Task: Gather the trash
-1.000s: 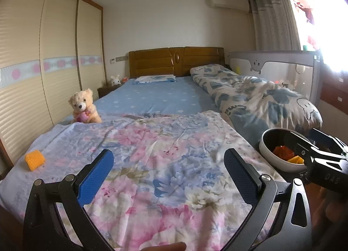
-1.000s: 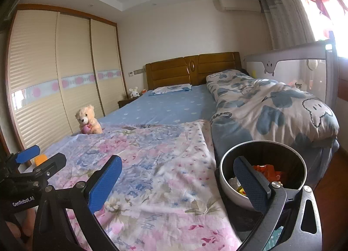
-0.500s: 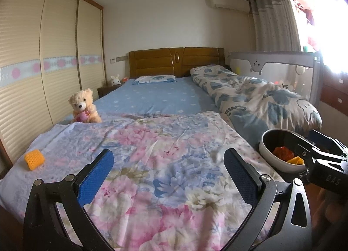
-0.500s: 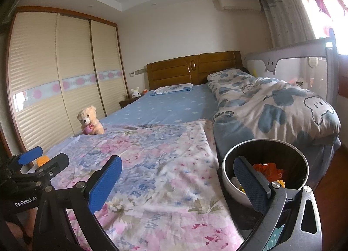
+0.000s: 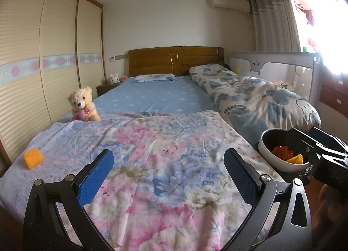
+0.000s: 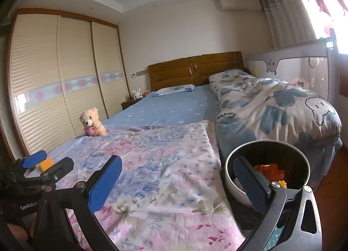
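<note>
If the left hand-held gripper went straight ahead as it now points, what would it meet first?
Probably the floral bedsheet: the open left hand-held gripper looks low along the bed with nothing between its fingers. The orange sponge-like piece lies well left of that line. Depth is uncertain.

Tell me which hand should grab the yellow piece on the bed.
Left, probably. The yellow piece lies on the left edge of the floral sheet, nearer the open left tongs. The open right tongs hang by the bin on the opposite side.
</note>
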A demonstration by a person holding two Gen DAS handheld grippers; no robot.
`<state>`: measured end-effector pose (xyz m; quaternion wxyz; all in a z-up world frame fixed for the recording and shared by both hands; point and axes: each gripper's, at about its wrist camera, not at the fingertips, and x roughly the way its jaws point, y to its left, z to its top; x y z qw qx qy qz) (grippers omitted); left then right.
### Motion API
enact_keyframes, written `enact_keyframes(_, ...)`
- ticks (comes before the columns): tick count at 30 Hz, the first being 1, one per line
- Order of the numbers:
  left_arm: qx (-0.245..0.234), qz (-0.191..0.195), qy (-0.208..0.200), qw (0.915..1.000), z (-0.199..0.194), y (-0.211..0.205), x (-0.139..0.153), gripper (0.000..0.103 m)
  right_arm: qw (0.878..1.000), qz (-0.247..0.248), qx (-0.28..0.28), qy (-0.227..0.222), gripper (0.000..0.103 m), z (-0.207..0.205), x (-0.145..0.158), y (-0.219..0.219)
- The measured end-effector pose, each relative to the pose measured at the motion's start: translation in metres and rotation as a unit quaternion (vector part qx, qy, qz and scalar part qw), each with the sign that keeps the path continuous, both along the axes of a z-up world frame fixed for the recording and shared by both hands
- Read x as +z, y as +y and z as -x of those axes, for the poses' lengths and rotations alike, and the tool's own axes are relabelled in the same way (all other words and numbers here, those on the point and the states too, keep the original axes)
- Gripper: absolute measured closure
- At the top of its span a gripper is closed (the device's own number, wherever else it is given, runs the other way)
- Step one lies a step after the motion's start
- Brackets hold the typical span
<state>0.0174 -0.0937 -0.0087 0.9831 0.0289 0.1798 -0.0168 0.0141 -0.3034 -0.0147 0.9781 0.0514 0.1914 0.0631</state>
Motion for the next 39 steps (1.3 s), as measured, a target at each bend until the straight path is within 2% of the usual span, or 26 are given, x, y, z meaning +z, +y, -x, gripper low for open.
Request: enact_keyframes(39, 0.0, 0.003, 0.002, 1.0, -0.0002, 0.0004, -0.0014, 0.0, 1.0, -0.002, 0.003, -0.002, 0.0, 0.0016, 0.0012, 0.0036)
